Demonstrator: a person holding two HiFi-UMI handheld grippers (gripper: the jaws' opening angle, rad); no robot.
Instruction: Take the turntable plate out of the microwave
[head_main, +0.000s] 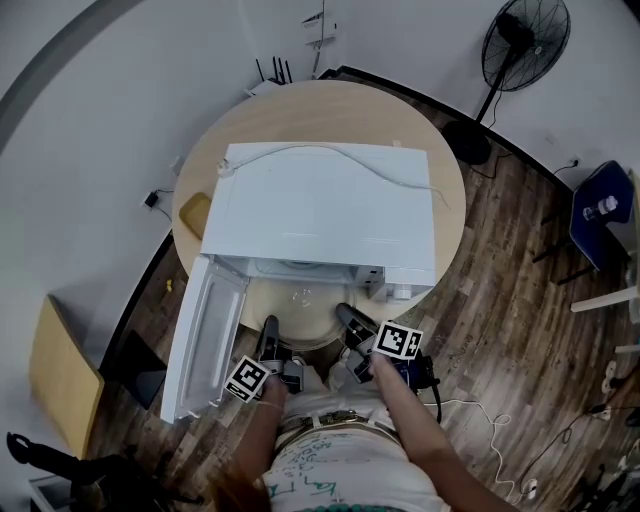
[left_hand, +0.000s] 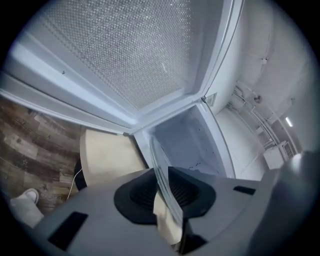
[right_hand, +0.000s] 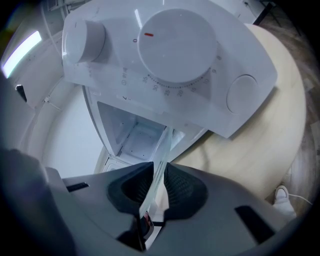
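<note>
The left gripper (left_hand: 161, 192) has its jaws narrow, clamped on the rim of the glass plate (left_hand: 162, 175), which runs edge-on between the pads and on ahead of them. The right gripper (right_hand: 156, 187) is the same: jaws narrow, pressed on the opposite rim, with the glass passing straight between them.

In the head view the plate lies roughly level between the two sets of jaws, in front of the microwave (head_main: 320, 210) and over the near edge of the round table (head_main: 330, 100). The cavity stands open just beyond both jaws. The door (head_main: 205, 330) hangs wide open just left of the left jaws. Above and ahead of the right jaws is the control panel, with a large dial (right_hand: 175, 42) and a smaller knob (right_hand: 82, 35) beside it.
</note>
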